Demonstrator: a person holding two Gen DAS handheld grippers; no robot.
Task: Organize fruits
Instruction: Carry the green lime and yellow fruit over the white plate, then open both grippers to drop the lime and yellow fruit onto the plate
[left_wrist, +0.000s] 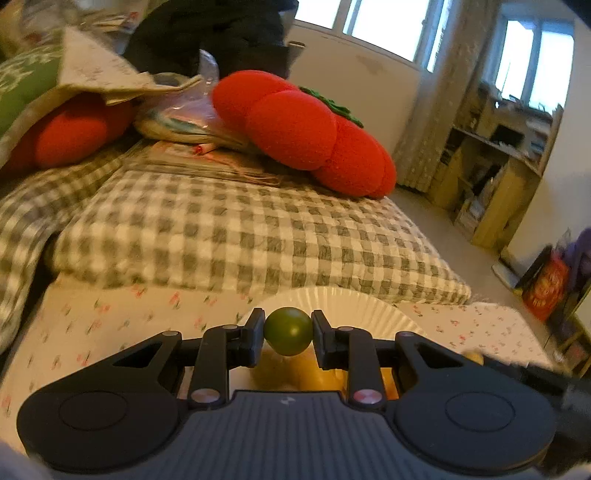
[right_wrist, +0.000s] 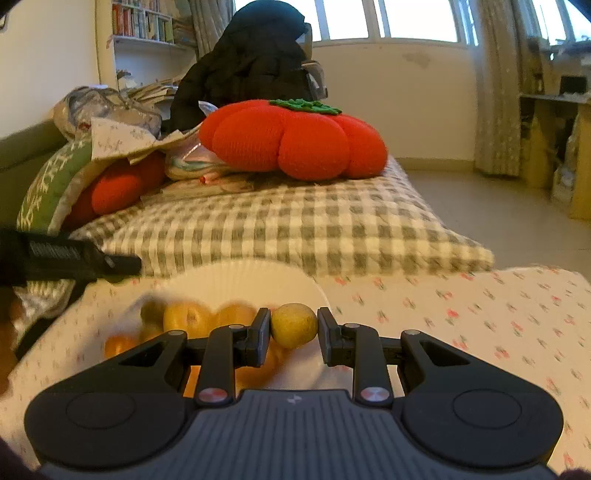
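My left claw is clamped on a green ball; my right claw pinches a yellow fruit above the paper plate.

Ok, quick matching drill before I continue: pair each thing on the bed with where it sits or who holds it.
Things:
1. small round green fruit
2. small round yellow fruit
3. white fluted paper plate
4. big red tomato-shaped cushion

Places:
A. on the grey checked pillow
B. in the right gripper
C. on the floral sheet, holding orange fruits
D. in the left gripper

Pairs: 1-D, 2-B, 3-C, 4-A
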